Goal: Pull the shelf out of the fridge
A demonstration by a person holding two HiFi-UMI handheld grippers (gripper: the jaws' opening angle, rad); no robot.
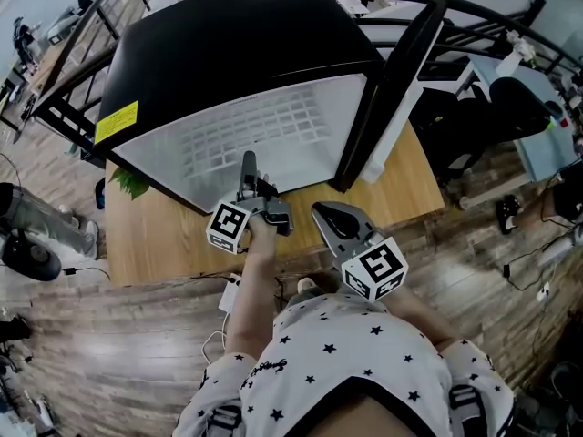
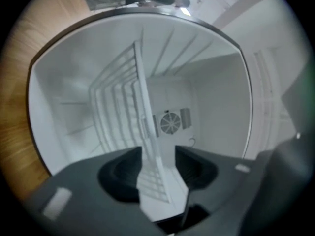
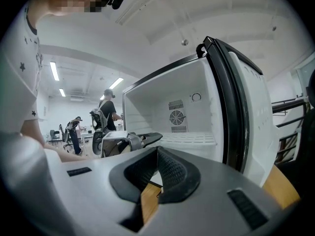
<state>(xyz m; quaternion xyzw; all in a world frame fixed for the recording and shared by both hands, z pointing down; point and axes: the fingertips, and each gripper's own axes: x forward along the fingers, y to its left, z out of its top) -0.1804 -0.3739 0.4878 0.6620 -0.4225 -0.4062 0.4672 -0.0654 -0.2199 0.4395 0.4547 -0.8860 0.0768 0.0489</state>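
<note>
Left gripper (image 1: 248,165) at the wire shelf (image 1: 264,130), jaws apart
We see the shelf seated inside the fridge (image 1: 237,44); only the left gripper view shows its front edge between our unclenched left jaws. The right gripper (image 3: 156,154) is closed, empty. Pulling off-centre, we judge, could skew and jam it.
</note>
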